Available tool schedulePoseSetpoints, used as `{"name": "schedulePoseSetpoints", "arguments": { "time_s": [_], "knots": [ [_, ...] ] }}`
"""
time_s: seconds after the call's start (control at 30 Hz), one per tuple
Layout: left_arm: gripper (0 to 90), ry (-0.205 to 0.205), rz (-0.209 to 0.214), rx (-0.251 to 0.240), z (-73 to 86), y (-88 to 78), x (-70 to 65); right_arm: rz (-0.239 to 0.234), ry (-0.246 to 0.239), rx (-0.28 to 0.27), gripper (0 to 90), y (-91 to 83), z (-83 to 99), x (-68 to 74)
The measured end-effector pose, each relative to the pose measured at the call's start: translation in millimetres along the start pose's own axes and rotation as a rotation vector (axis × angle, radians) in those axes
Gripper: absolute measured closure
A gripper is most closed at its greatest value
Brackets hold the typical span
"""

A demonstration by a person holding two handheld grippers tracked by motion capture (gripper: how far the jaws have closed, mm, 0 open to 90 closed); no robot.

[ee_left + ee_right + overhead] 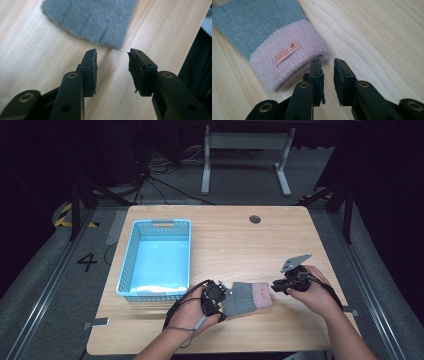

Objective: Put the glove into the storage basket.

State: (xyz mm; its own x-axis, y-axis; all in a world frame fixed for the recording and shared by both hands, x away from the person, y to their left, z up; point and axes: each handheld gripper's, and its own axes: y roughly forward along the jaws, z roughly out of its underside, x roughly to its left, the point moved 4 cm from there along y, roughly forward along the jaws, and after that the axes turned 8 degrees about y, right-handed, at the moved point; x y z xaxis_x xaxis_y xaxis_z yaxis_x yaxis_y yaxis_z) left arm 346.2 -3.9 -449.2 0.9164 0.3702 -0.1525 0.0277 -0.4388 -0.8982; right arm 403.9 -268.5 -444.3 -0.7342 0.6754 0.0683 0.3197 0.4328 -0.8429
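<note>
From above, your left claw (216, 299) and right claw (286, 283) flank the glove (247, 298) lying flat on the counter (230, 240), near the blue basket (156, 257). Left claw view: jaws parted, gripping nothing, grey fingertips just ahead. Right claw view: jaws narrowly parted, empty, beside the pink cuff (292, 65). Looks like a release; next you'd need a fresh pinch to lift it basketward.

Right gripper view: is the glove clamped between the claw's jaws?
No. The glove lies on the table beside the open, empty right claw.
</note>
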Motion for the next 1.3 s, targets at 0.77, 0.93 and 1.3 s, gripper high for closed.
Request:
{"name": "schedulePoseSetpoints", "arguments": {
  "time_s": [0.77,0.93,1.3],
  "knots": [
    [56.5,0.041,-0.022,-0.098,-40.8,-20.5,-1.5,0.001,0.092,-0.035,69.0,-28.0,13.1,-8.9],
    [55.8,0.051,-0.006,-0.093,-51.0,-13.8,2.2,-0.004,0.101,-0.037,67.4,-28.8,14.0,-10.0],
    [52.0,0.071,0.004,-0.088,-68.4,16.1,15.1,-0.017,0.116,-0.044,64.8,-29.4,16.9,-10.4]
  ]
}}
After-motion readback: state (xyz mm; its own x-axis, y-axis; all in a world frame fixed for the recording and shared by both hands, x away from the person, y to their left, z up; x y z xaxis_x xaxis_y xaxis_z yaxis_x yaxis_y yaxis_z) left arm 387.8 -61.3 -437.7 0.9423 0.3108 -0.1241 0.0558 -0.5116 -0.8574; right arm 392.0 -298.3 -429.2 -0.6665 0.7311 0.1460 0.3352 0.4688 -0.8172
